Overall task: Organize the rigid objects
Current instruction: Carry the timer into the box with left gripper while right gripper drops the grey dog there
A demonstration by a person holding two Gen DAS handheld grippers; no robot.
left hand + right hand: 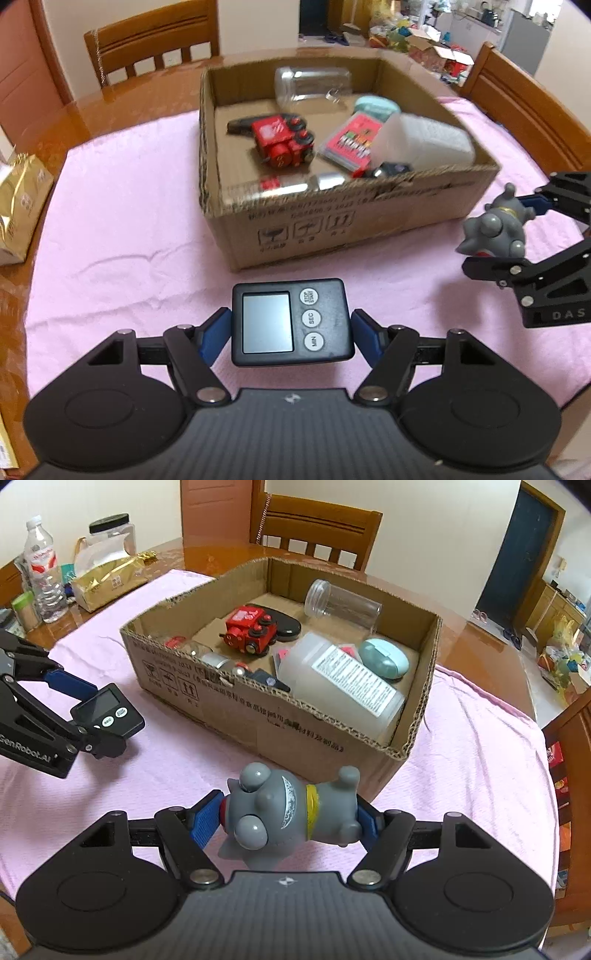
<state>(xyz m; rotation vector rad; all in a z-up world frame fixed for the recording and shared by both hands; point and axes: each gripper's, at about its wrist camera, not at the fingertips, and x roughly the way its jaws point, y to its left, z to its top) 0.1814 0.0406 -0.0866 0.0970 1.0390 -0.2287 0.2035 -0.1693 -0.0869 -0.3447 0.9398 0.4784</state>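
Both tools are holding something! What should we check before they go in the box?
1. Left tool pinching the black timer on both sides: ok.
2. Right tool pinching the grey toy at both ends: ok.
3. Both lifted clear of the pink cloth: cannot tell.
4. Cardboard box open on top: ok.
5. Free floor inside the box: not ok near the front, crowded by the white bottle; bare patch at the back.
6. Tools apart from each other: ok.

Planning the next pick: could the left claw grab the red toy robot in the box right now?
Probably not yet: the left claw is shut on the black timer. The red toy robot itself lies uncovered in the open cardboard box.
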